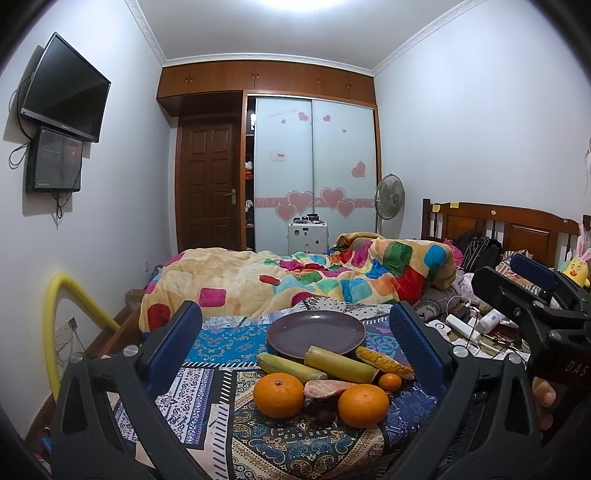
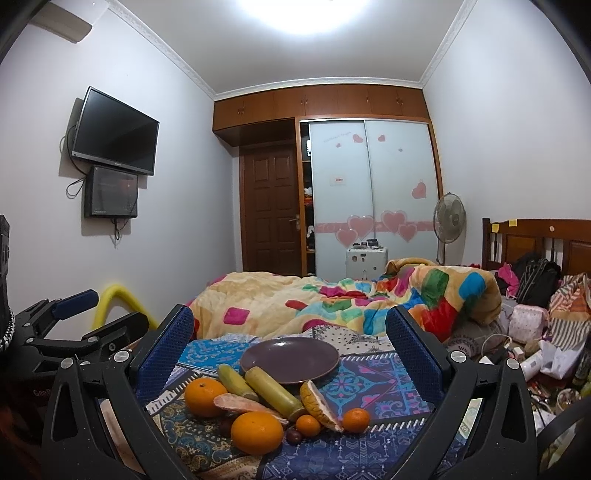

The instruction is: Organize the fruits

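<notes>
Fruits (image 1: 325,384) heaped at plate (image 1: 316,334) near rim; both grippers' fingers wide, empty.

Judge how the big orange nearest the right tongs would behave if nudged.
The near orange looks round and smooth, so it would probably roll on the patterned cloth. It seems firm enough to grip, though the curved skin might slip between flat pads.

A ceiling light (image 2: 295,11) blows out white at top centre; below it the room is evenly bright with soft shadows. Edges bow strongly, corners vignette black, and far clutter seems slightly soft.
</notes>
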The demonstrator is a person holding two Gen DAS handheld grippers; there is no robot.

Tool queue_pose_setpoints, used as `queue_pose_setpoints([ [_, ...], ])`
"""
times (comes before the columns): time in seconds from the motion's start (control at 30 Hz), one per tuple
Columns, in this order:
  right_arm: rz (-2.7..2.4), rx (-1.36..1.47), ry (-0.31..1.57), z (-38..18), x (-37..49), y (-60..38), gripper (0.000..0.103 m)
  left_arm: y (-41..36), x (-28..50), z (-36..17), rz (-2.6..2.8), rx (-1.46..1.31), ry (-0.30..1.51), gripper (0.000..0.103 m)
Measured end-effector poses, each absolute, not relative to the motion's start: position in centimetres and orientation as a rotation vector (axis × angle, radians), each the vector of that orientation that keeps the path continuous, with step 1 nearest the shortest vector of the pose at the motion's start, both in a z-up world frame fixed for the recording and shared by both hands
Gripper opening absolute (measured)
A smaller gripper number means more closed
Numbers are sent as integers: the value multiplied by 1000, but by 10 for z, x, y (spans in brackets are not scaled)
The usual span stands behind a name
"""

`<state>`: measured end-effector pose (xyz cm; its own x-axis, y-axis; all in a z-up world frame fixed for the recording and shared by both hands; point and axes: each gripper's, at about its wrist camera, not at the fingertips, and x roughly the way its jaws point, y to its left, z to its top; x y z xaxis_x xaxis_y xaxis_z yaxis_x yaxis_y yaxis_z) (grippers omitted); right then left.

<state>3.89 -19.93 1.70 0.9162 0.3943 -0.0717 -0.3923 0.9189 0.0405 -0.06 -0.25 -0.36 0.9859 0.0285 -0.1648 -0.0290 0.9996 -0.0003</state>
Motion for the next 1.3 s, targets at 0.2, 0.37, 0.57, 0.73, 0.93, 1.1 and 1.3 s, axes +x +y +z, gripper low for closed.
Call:
queue_pose_setpoints([
  [0.2,405,25,78,16,36,-200,103,-4,0,-3,24,-8,167,103],
  [0.37,406,25,79,16,37,-199,103,-6,0,-4,21,-9,165,103],
  [0.57,409,23,72,17,34,-200,103,-5,-2,-2,16,-10,158,103],
  [0.73,410,23,67,18,31,-201,103,-4,-3,-2,16,-10,156,103],
  [0.93,416,25,72,20,33,-197,103,-4,-3,-2,17,-9,156,103],
  [1.1,415,18,69,21,31,-194,103,-4,-4,-2,16,-12,155,103],
  [1.3,416,21,73,21,33,-198,103,-4,-4,-2,18,-11,156,103],
])
